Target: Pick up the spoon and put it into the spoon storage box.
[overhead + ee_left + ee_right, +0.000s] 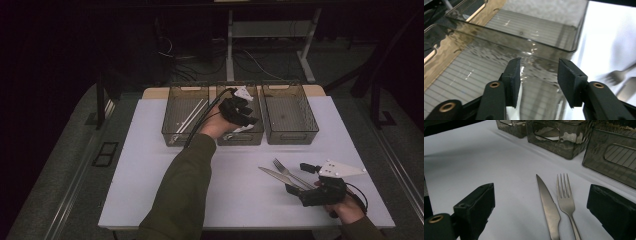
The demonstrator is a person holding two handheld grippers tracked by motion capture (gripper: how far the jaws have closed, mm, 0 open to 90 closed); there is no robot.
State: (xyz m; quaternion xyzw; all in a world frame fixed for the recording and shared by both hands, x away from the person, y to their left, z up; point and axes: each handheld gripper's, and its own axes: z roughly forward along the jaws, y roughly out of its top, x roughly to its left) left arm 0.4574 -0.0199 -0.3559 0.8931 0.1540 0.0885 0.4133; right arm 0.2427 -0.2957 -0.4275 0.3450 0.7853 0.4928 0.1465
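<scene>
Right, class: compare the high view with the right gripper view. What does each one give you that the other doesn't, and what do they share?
High view: the left hand-held gripper over the middle bin, white sticks in the left bin, a green sleeve, cables on the floor behind.
Right gripper view: the right hand-held gripper seen from behind, jaws wide apart, gripping nothing, plus serrations on the knife.
Both: knife and fork side by side on the white table, with the smoky bins beyond.
</scene>
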